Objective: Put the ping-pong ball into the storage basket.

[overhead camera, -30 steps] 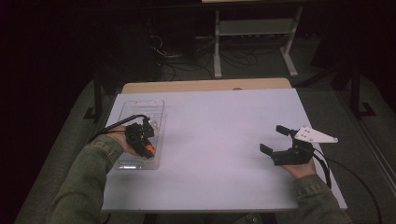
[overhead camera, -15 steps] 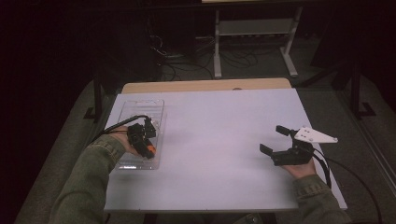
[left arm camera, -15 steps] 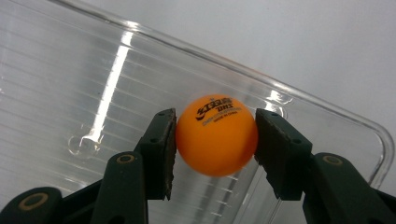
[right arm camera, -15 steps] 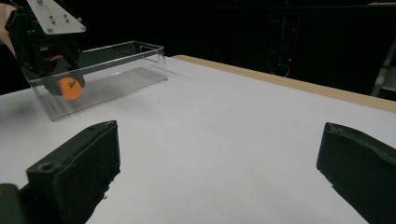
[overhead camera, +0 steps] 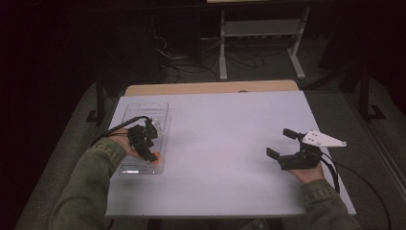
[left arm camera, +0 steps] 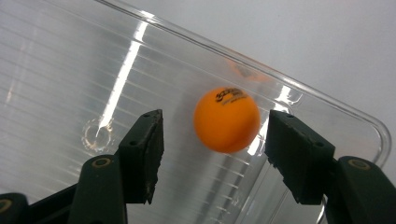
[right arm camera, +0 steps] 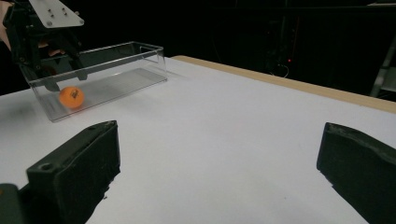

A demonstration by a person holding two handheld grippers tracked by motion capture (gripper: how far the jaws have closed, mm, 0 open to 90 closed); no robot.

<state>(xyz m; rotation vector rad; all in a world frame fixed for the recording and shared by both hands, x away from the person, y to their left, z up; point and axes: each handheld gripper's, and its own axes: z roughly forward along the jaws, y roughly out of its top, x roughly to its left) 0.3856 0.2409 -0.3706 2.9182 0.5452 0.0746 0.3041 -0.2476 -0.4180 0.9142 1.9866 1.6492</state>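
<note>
An orange ping-pong ball point(left arm camera: 227, 120) lies on the floor of a clear plastic box point(left arm camera: 327, 100) at the table's left. My left gripper point(left arm camera: 215, 115) reaches down into the box point(overhead camera: 143, 103). Its jaws have just been opening and stand either side of the ball, with a gap on each side. From above, the ball point(overhead camera: 158, 161) shows at the left gripper's point(overhead camera: 152, 155) tips. My right gripper point(overhead camera: 279, 142) rests at the table's right, jaws wide open and empty. In the right gripper view point(right arm camera: 220, 140), the ball point(right arm camera: 71, 96) and the left gripper point(right arm camera: 67, 79) show far off.
The white table top point(overhead camera: 220, 143) stretches between the two hands, with a wooden strip point(overhead camera: 206, 88) along its far edge. A metal stand point(overhead camera: 261, 33) and cables are on the dark floor beyond. Each gripper trails a black cable.
The left gripper's jaws have come apart around the orange ball in the box. Neither hand has shifted.
</note>
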